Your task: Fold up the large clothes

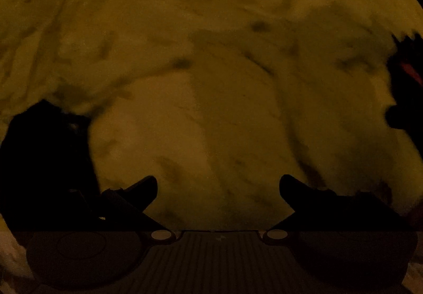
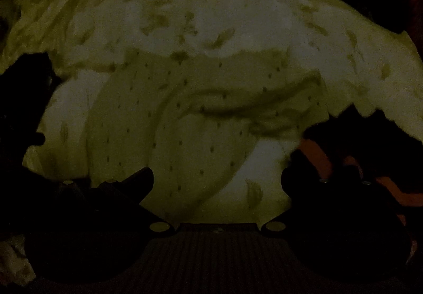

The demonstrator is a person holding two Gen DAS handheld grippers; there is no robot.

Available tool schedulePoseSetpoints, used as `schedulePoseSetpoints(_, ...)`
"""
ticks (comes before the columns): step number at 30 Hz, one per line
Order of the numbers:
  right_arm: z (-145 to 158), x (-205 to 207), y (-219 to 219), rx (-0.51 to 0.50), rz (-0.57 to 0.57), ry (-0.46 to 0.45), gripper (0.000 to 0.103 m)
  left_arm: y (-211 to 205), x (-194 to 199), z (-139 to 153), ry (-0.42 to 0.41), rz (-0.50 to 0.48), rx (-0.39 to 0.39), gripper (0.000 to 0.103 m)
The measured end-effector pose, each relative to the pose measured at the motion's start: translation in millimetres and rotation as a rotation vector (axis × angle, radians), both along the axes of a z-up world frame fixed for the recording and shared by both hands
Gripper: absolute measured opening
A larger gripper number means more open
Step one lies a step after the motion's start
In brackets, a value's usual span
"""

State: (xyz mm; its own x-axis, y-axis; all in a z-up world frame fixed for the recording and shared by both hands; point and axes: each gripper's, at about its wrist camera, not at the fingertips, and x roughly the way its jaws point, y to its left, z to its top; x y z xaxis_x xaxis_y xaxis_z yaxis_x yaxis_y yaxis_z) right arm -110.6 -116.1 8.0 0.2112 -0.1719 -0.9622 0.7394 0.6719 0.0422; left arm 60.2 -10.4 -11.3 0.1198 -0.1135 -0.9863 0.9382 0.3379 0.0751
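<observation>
The scene is very dark. A large pale garment (image 1: 211, 69) with dark smudgy marks fills the left wrist view, crumpled in folds. My left gripper (image 1: 218, 185) is open just above it, its fingers wide apart with nothing between them. In the right wrist view the same pale garment (image 2: 211, 108) shows a part with small dark dots lying over a part with larger blotches. My right gripper (image 2: 216, 182) is open over the dotted part, empty.
A dark shape (image 1: 50, 151) lies at the left of the left view and another dark object with a red streak (image 1: 407, 74) at its right edge. An orange-red surface (image 2: 317, 153) shows beside the garment at the right of the right view.
</observation>
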Motion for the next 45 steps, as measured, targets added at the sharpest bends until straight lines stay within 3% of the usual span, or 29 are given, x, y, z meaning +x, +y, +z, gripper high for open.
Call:
schedulePoseSetpoints(7, -12, 48, -40, -0.026, 0.041, -0.048, 0.102, 31, 86, 10, 0.033, 0.177, -0.142, 0.103)
schedulePoseSetpoints(12, -49, 98, -54, -0.024, 0.128, -0.017, 0.098, 49, 95, 0, 0.075, 0.248, -0.134, 0.103)
schedulePoseSetpoints(13, -58, 103, -55, -0.014, 0.134, -0.001, 0.092, 50, 93, -3, 0.093, 0.259, -0.126, 0.103)
schedulePoseSetpoints(15, -82, 109, -58, 0.027, 0.116, 0.062, 0.065, 51, 86, -9, 0.119, 0.27, -0.106, 0.103)
schedulePoseSetpoints(17, -84, 105, -55, 0.008, 0.094, 0.058, 0.024, 51, 75, -11, 0.134, 0.26, -0.101, 0.103)
schedulePoseSetpoints(18, -77, 100, -53, 0.011, 0.089, 0.003, 0.015, 50, 70, -11, 0.137, 0.252, -0.107, 0.103)
schedulePoseSetpoints(20, -51, 84, -48, -0.012, 0.072, -0.108, 0.009, 48, 64, -11, 0.146, 0.238, -0.12, 0.103)
schedulePoseSetpoints(26, 69, 1, -20, 0.026, 0.043, -0.482, 0.008, 38, 58, 10, 0.165, 0.215, -0.236, 0.103)
schedulePoseSetpoints(28, 97, -34, -3, 0.018, 0.075, -0.543, 0.008, 36, 58, 18, 0.183, 0.223, -0.281, 0.103)
schedulePoseSetpoints(29, 102, -43, 3, 0.025, 0.089, -0.531, 0.008, 34, 57, 20, 0.195, 0.228, -0.287, 0.103)
schedulePoseSetpoints(32, 85, -83, 31, 0.067, 0.106, -0.42, 0.008, 28, 50, 19, 0.213, 0.236, -0.278, 0.103)
schedulePoseSetpoints(34, 47, -104, 39, 0.16, 0.041, -0.304, 0.011, 25, 38, 19, 0.208, 0.219, -0.259, 0.103)
schedulePoseSetpoints(35, 30, -114, 42, 0.159, -0.011, -0.249, 0.013, 25, 32, 20, 0.205, 0.206, -0.254, 0.103)
schedulePoseSetpoints(37, 3, -129, 46, 0.163, -0.082, -0.196, 0.014, 25, 17, 23, 0.198, 0.181, -0.245, 0.103)
schedulePoseSetpoints(38, -8, -133, 46, 0.182, -0.119, -0.179, 0.02, 27, 11, 25, 0.196, 0.171, -0.244, 0.103)
schedulePoseSetpoints(40, -12, -141, 47, 0.173, -0.188, -0.198, 0.028, 31, -3, 32, 0.184, 0.147, -0.248, 0.103)
schedulePoseSetpoints(43, -2, -141, 44, 0.126, -0.19, -0.268, 0.054, 37, -19, 41, 0.167, 0.134, -0.251, 0.103)
schedulePoseSetpoints(45, 1, -135, 39, 0.074, -0.163, -0.284, 0.055, 41, -23, 44, 0.179, 0.144, -0.257, 0.103)
